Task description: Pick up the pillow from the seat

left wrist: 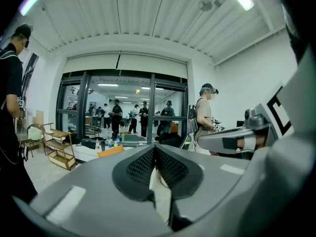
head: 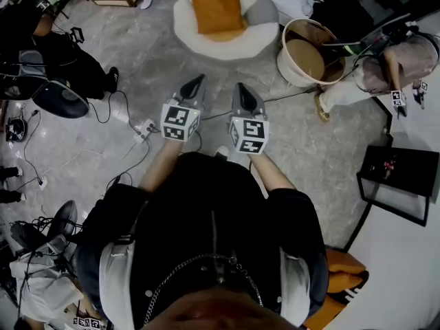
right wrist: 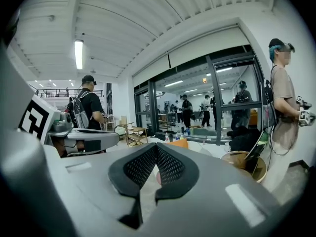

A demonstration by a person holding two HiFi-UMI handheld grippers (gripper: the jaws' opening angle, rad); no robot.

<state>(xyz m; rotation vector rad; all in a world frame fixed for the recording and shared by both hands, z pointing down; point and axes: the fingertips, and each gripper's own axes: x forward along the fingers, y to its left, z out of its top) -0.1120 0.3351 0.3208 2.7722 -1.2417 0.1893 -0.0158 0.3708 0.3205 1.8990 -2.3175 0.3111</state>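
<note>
**Approach stage: pillow not yet reached**

The orange pillow [head: 216, 5] lies on the round white seat [head: 187, 27], partly over a grey cushion [head: 262, 9], at the top of the head view. The left claw [head: 198, 82] and the right claw [head: 243, 91] are held side by side in front of the person. Both point towards the seat but are well apart from it, with bare grey floor [head: 148, 67] between. In each gripper view the two jaws meet at their tips, fully closed with nothing between them. The pillow shows there only as a small orange patch beyond the jaws. A woven basket [head: 302, 52] stands just to the right of the seat.

Judged from this layout, no part of the task is done: the pillow is untouched and fully supported by the seat. What is left is to close the gap to the seat, open at least one claw, take hold of the pillow, and lift it clear. As the pillow looks soft and broad, a pinch at an edge or corner seems likely to serve best.
</note>
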